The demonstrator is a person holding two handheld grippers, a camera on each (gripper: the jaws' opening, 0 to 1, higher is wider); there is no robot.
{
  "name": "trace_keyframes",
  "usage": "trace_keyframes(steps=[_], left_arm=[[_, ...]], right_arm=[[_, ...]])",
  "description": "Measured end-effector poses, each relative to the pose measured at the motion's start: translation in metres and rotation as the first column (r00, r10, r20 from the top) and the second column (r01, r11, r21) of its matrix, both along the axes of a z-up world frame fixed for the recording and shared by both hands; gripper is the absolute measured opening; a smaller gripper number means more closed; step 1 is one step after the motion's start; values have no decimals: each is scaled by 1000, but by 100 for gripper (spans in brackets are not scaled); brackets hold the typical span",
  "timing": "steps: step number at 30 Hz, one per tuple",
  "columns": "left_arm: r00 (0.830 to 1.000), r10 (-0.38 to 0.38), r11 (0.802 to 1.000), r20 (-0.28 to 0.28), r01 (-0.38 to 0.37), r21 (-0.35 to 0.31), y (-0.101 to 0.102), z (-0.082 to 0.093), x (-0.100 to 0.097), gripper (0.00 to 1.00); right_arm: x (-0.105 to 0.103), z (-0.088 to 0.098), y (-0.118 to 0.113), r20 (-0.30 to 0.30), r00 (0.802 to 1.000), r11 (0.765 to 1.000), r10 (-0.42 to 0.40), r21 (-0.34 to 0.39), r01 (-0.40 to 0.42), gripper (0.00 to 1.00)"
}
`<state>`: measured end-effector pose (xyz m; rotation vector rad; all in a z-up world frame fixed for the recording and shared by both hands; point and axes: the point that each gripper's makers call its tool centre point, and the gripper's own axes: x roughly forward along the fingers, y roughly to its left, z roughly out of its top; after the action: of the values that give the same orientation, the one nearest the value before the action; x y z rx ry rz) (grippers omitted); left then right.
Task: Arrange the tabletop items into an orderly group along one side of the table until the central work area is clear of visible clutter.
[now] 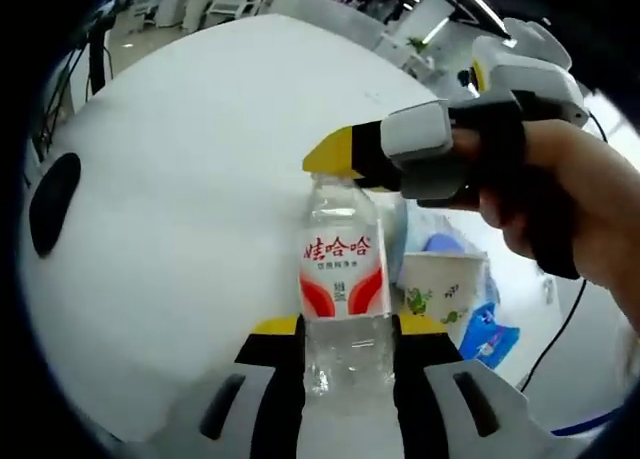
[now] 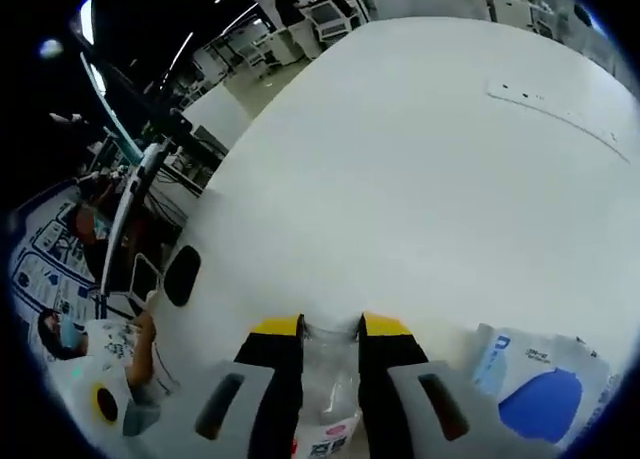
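A clear water bottle (image 1: 345, 269) with a red and white label stands upright on the white table (image 1: 190, 179). My left gripper (image 1: 348, 329) is shut on its lower body, one yellow-tipped jaw pressed to each side. My right gripper (image 1: 345, 164), held by a hand (image 1: 570, 194), comes in from the right and covers the bottle's cap. In the right gripper view, the right gripper (image 2: 331, 327) is shut on the bottle's top (image 2: 330, 379), seen from above.
A printed paper cup (image 1: 445, 289) and a blue and white packet (image 1: 490, 334) sit just right of the bottle; the packet (image 2: 540, 384) also lies beside my right jaw. A black oval pad (image 1: 55, 204) rests near the table's edge. A person (image 2: 100, 349) sits beyond that edge.
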<state>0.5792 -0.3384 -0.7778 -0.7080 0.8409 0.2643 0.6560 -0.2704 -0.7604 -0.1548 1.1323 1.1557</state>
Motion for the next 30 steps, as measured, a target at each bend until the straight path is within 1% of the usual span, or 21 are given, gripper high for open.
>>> trace_keyframes(steps=[1,5,6,7,8,9,10,12,13,14,15,16,17,19,20,22,23,25,26,28,30], left_arm=[[1000,-7,1000,3,7,12,2,-1,1,29],[999,-40,997,8,39,63,4,6,1,28],[999,-50,995,14,49,84,5,7,2,28],[998,-66,989,16,63,135,9,10,2,28],[997,-75,983,18,71,168,11,12,2,27],[997,-79,977,23,73,200,14,15,1,27],[996,-78,977,32,70,200,13,17,2,27],[994,-94,964,55,77,253,17,24,6,27],[993,-101,961,62,81,263,18,29,7,27],[992,-108,958,69,85,275,18,31,9,27],[990,-116,953,79,88,290,20,34,12,27],[987,-130,944,95,94,315,22,39,15,27],[984,-143,936,107,99,338,24,42,18,27],[983,-155,924,101,108,367,27,46,19,27],[980,-169,916,101,119,382,28,49,22,27],[978,-179,912,106,124,391,29,52,26,27],[975,-193,903,107,134,408,30,55,29,27],[974,-196,901,114,133,412,31,58,34,28],[973,-198,900,122,131,415,31,60,36,28],[971,-194,898,141,118,424,37,64,44,28],[968,-201,890,153,115,441,44,69,52,28]], right_arm=[[0,5,0,3,1000,1000,-3,17,3,16],[-1,27,3,43,999,995,9,102,-13,15],[-4,36,4,57,998,990,21,138,-29,15],[-6,43,5,66,997,985,34,169,-45,15],[-9,53,6,81,995,976,51,208,-67,15],[-10,58,5,87,995,972,53,224,-71,15],[-9,61,7,97,994,967,54,243,-76,15],[-10,78,8,155,985,944,72,307,-118,15],[-14,89,4,188,979,936,76,324,-135,15],[-17,97,2,203,976,932,76,335,-142,15],[-15,103,4,224,971,920,82,359,-160,15],[-13,104,5,236,968,916,82,366,-166,15],[-12,111,5,252,965,906,76,386,-172,15],[-14,120,0,253,964,896,78,407,-179,15],[-13,124,0,262,962,890,81,415,-188,15],[-13,132,-4,290,953,874,91,435,-215,15],[-12,135,-4,297,951,869,90,443,-221,15],[-5,140,-2,313,946,856,85,463,-230,15],[-4,145,2,352,930,832,105,481,-276,15],[-4,153,5,388,910,807,143,487,-335,15],[9,159,7,390,911,799,136,500,-334,15]])
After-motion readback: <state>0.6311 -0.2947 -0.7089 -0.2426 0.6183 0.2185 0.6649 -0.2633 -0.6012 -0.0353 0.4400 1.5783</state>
